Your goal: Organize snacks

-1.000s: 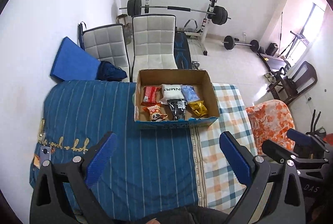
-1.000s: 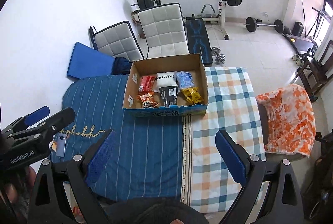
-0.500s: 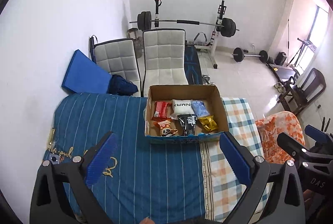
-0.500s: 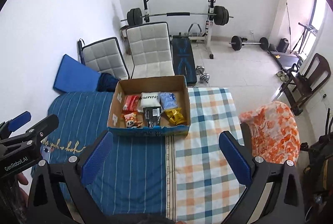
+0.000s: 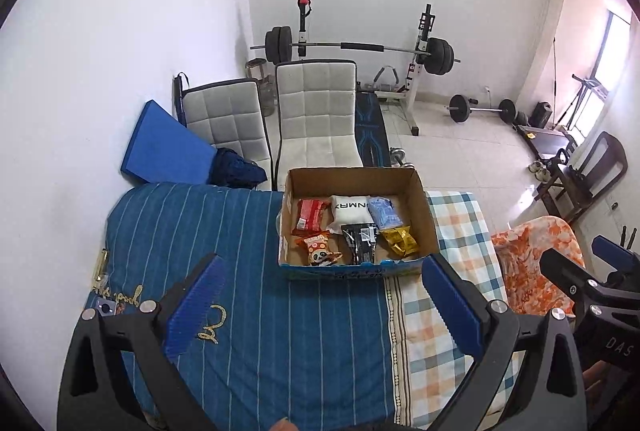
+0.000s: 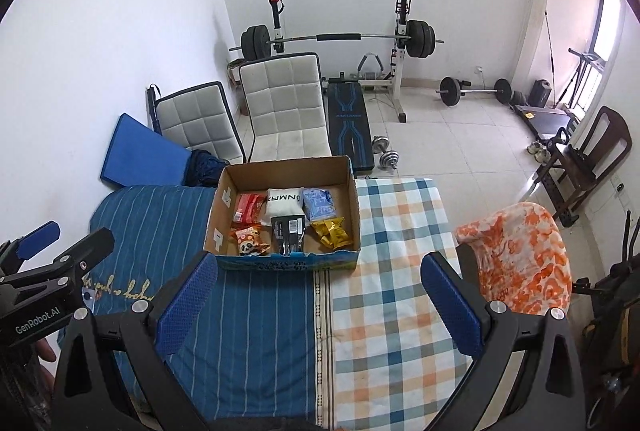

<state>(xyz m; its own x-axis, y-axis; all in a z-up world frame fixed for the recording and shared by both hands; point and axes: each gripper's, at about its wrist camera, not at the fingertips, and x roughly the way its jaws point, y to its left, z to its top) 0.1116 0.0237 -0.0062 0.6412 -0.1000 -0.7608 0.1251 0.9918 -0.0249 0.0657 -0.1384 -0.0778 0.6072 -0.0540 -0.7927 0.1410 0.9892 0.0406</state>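
Note:
An open cardboard box [image 5: 424,207] [image 6: 354,207] stands at the far side of the cloth-covered table [image 5: 312,331] [image 6: 400,311]. Inside lie several snack packets: a red one [image 5: 310,215] [image 6: 250,207], a white pouch [image 5: 350,211] [image 6: 284,205], a pale blue one [image 5: 384,213] [image 6: 318,203], a panda bag [image 5: 320,251] [image 6: 250,241], a black packet [image 5: 362,243] [image 6: 288,231] and a yellow one [image 5: 400,241] [image 6: 334,233]. My left gripper [image 5: 320,307] is open and holds nothing, well short of the box. My right gripper [image 6: 320,301] is likewise wide open and holds nothing, just before the box's front wall.
Two grey padded chairs [image 5: 316,119] [image 5: 226,123] and a blue mat [image 5: 164,147] stand behind the table. A barbell rack [image 5: 360,47] and weights are at the back wall. An orange-patterned chair [image 6: 520,255] is at the table's right.
Both views tilted up, showing more of the room. The box has slid lower in the left wrist view. The right view shifted a little; the right jaws stand slightly wider than a second ago.

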